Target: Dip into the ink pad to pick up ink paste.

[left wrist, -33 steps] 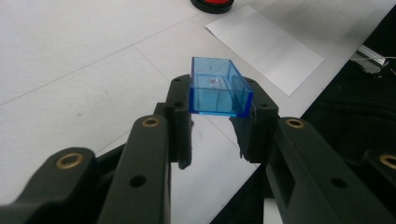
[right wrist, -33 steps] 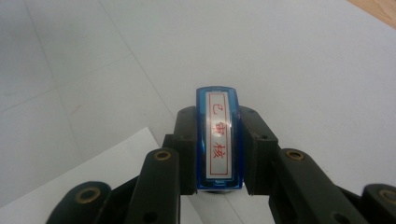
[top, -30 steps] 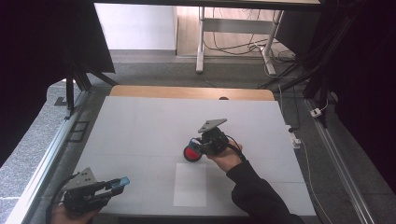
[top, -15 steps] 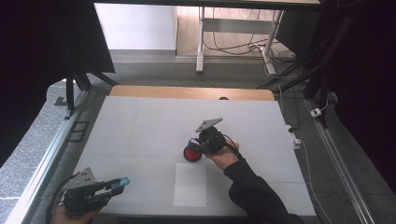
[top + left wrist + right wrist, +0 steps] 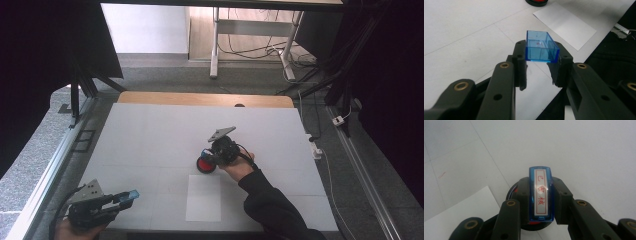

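Almost nothing is shifting since the earlier frame: the right gripper is still pressing the blue stamp onto the round red ink pad, near the middle of the desk, just beyond the white paper sheet. Its jaws are clamping the stamp's long sides. The left gripper is hovering at the near left corner, gripping the clear blue cap by its side walls. Both pieces are looking light, rigid and smooth, so a firm pinch on the flat sides is suiting them best.
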`<control>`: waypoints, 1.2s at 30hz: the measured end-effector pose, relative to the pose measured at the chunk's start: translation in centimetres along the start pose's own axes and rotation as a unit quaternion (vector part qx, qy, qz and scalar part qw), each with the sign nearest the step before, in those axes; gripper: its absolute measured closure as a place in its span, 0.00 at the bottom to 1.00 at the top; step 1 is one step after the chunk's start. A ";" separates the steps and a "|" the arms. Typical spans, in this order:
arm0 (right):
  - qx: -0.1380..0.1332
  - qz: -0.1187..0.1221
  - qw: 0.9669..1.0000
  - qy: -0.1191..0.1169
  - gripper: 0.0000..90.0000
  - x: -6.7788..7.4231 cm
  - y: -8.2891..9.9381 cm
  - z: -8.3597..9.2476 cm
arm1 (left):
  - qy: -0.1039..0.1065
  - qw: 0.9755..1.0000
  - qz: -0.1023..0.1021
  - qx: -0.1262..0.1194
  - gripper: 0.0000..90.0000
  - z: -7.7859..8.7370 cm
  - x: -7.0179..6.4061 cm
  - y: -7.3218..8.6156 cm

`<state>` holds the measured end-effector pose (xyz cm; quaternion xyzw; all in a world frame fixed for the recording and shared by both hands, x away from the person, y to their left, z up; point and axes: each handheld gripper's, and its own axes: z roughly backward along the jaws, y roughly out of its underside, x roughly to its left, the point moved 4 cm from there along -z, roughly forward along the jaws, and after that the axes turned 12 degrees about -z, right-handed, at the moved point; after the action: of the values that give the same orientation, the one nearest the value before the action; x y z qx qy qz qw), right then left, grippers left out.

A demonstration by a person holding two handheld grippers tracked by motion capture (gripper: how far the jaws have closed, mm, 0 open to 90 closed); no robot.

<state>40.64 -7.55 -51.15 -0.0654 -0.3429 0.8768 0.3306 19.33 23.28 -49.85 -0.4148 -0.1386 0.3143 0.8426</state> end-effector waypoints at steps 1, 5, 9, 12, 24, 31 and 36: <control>0.003 0.000 1.000 0.000 0.79 0.0 0.0 -0.1 | 0.000 1.000 0.000 0.000 0.76 0.0 0.0 0.0; 0.006 -0.004 1.000 -0.003 0.79 -0.1 0.0 -0.2 | 0.001 1.000 0.000 0.001 0.76 0.0 0.0 0.0; 0.014 -0.014 1.000 -0.006 0.79 -0.2 -0.2 -0.3 | 0.000 1.000 0.001 0.001 0.76 0.0 0.0 0.0; 0.018 -0.021 1.000 -0.010 0.80 -0.5 -0.3 -0.4 | 0.001 1.000 0.001 0.002 0.76 0.0 0.0 0.0; 0.027 0.018 0.999 0.026 0.80 0.6 -0.4 -0.5 | 0.001 1.000 0.000 0.003 0.76 -0.1 0.0 0.0; 0.019 -0.006 1.000 0.007 0.80 0.1 -0.3 -0.5 | 0.002 1.000 0.001 0.004 0.76 -0.1 0.1 0.0; 0.013 -0.041 0.999 -0.019 0.80 -0.7 -0.2 -0.5 | 0.003 1.000 0.004 0.004 0.76 -0.1 0.1 0.0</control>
<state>41.43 -7.65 -51.49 -0.0302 -0.3397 0.8683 0.3602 19.43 23.29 -49.94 -0.4128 -0.1328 0.3171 0.8435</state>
